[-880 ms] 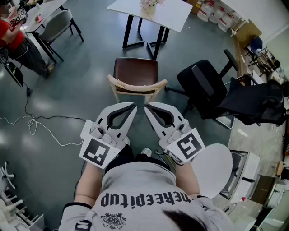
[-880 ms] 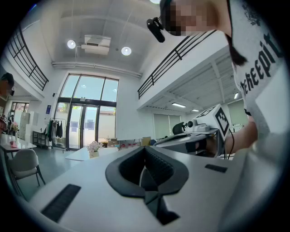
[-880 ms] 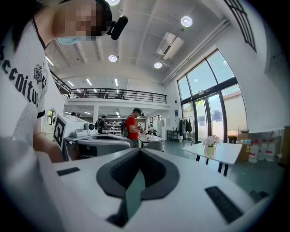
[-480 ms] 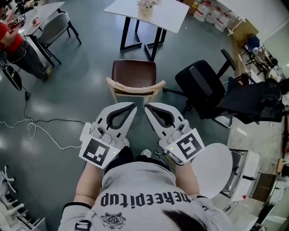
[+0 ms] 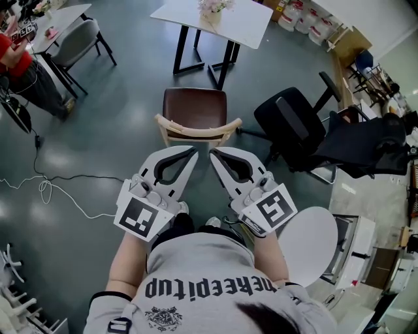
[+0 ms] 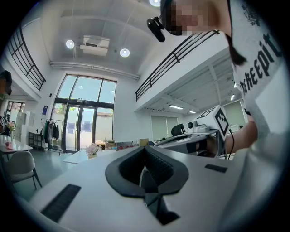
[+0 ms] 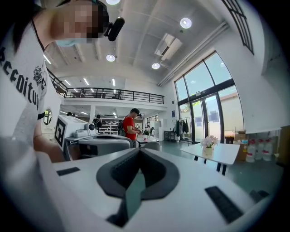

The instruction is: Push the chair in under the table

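The left tongs point(image 5: 190, 156) and the right tongs point(image 5: 215, 156) are held level, side by side in front of the person's chest, with their tips angled toward each other. Both pairs of jaws are closed together with nothing gripped between them. Just beyond the tips stands the chair point(image 5: 194, 107), which has a brown seat and a pale wooden backrest turned toward the person. The tongs are near that backrest, but I cannot tell whether they touch it. The chair stands on the grey floor point(image 5: 117, 137), pulled out from the white counter point(image 5: 245, 25), its seat short of the counter's black legs. A vase of flowers point(image 5: 213, 9) stands on the counter, and a black office chair point(image 5: 294, 124) is off to the right.
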### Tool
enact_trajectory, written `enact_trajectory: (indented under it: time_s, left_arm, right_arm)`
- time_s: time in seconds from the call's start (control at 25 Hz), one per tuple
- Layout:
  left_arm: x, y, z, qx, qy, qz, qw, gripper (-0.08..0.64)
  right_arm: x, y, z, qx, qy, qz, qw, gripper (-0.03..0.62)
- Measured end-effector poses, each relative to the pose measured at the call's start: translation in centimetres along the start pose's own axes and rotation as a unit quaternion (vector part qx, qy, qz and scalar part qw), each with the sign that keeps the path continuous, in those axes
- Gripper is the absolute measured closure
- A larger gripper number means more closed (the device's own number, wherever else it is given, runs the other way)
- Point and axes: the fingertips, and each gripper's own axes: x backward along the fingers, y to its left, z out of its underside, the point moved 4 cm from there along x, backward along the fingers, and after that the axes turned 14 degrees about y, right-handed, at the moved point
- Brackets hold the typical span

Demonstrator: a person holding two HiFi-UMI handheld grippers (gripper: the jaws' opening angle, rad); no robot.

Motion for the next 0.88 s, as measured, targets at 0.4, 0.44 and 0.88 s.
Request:
enact_trajectory:
  time_s: [0.4, 0.44, 0.88]
  left_arm:
    - [0.7, 2.8, 1.6, -0.013, 0.005, 0.015, 0.9998, 0.545]
    - [0.6, 2.9, 1.8, -0.017, 0.005, 0.016, 0.9997, 0.545]
    - [-2.1, 5.1, 2.2, -0.011, 0.011, 0.022, 0.9996, 0.543]
  right_arm:
    - [-1.5, -0.4, 0.4, -0.004, -0.002, 0.048, 0.999, 0.581]
    - [-1.6, -0.5, 0.6, -0.005, 0.002, 0.052, 0.999, 0.581]
    - [-2.5, -3.9, 1.1, -0.016, 0.014, 0.071, 0.997, 0.58]
